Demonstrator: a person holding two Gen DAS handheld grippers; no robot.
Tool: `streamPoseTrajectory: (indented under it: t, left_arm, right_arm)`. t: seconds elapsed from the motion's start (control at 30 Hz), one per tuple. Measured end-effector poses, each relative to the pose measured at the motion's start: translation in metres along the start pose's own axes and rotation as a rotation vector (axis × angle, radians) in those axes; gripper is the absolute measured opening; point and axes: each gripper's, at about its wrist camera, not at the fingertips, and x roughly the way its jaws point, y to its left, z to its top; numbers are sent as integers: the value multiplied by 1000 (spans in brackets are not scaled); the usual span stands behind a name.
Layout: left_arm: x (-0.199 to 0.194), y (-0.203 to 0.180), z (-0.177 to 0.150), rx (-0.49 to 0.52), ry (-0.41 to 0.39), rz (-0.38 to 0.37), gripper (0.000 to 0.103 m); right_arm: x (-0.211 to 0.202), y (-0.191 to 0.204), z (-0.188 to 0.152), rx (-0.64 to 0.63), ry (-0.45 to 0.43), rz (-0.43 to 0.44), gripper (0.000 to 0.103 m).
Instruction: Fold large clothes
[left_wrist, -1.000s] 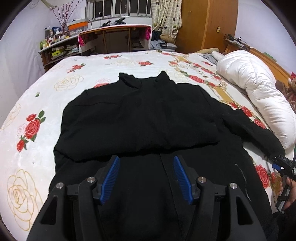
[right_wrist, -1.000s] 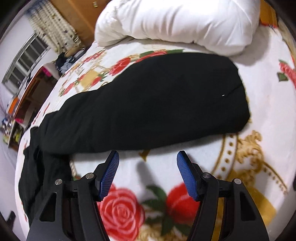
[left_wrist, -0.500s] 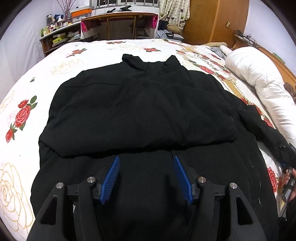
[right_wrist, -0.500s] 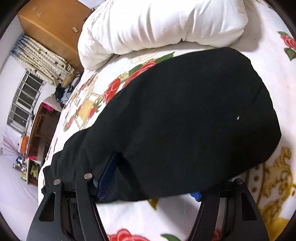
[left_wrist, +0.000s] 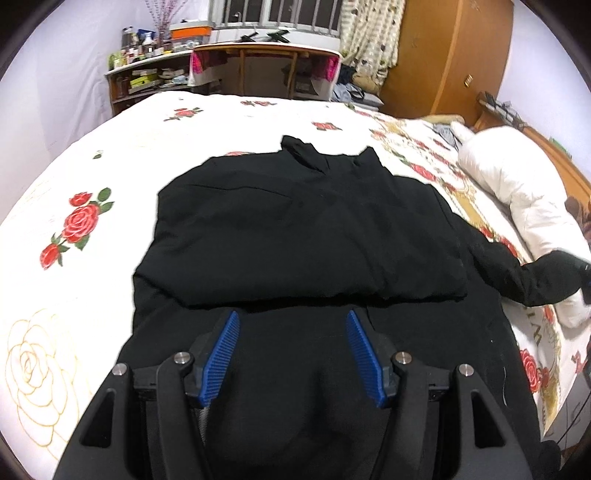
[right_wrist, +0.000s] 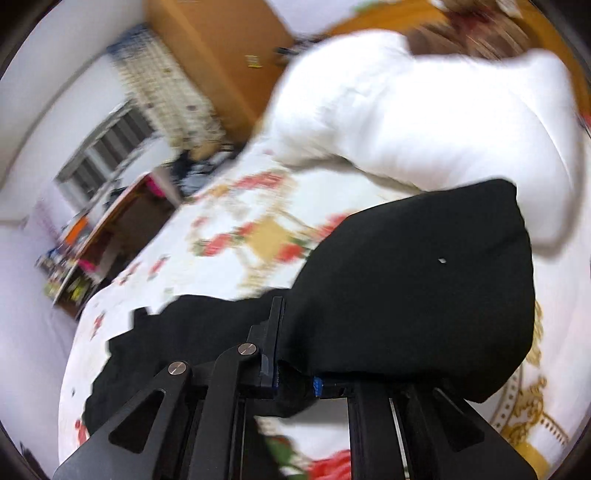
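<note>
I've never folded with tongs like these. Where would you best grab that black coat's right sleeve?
Near the cuff end of the sleeve, coming in low from its near edge. It lies flat and thick on the bedspread, so jaws can slide around that edge. The right gripper appears shut on it there; the left gripper is open over the coat.

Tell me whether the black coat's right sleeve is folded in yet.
Not yet: the sleeve extends out sideways over the floral bedspread, gripped by the right gripper.

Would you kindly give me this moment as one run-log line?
left tool: open, over coat | right tool: shut on sleeve, raised off bed | other sleeve: folded across body
</note>
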Motion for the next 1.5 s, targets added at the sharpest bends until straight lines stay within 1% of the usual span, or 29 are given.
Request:
streamPoseTrajectory:
  t: [0.03,0.2,0.3,0.37,0.5,0.63,0.8,0.9,0.93,1.0,1.07,1.1,1.17,1.3,1.37,1.4,1.43,1.5]
  left_arm:
    - [-3,5,-1,-10,-4,0,62]
    - [-17,33,-1,-66,-28,7,62]
    - [-22,50,1,-95,-44,13,62]
    - [-25,61,2,-112,-54,18,62]
    - [-26,85,3,-152,-75,25,62]
    - [-24,108,-1,-192,-79,31,62]
    - [-19,136,-11,-241,-68,45,62]
    - [-15,146,-16,-256,-62,51,62]
    - [-14,149,-17,-259,-61,52,62]
    - [-12,153,-18,-266,-58,52,62]
    - [-9,155,-19,-270,-54,51,62]
    - [-8,156,-19,-272,-52,47,62]
    - [-6,156,-18,-271,-53,39,62]
    - [-6,149,-9,-264,-60,7,62]
    - [-6,143,-3,-256,-66,-12,62]
    - [-6,140,0,-251,-69,-21,62]
    - [-6,135,5,-244,-74,-29,63]
    - [-8,128,13,-231,-84,-44,64]
  right_arm:
    - [-3,14,3,-24,-6,18,12]
    - [-21,108,10,-186,-23,137,12]
    - [-15,156,3,-257,-6,195,12]
    - [-8,190,-8,-306,23,231,12]
    - [6,242,-37,-389,85,284,12]
    - [36,287,-80,-472,172,318,12]
    - [78,322,-143,-557,298,321,12]
    - [103,332,-179,-599,364,303,12]
    - [110,332,-186,-609,380,296,12]
    - [126,336,-207,-629,421,278,15]
    - [137,333,-219,-643,458,264,18]
    - [140,333,-223,-649,469,262,22]
    - [141,339,-231,-672,470,254,23]
    - [137,335,-228,-668,468,255,25]
    - [132,342,-226,-671,461,268,30]
    - [130,348,-227,-680,456,277,37]
    - [125,353,-228,-695,454,301,55]
    - [113,359,-229,-702,474,382,79]
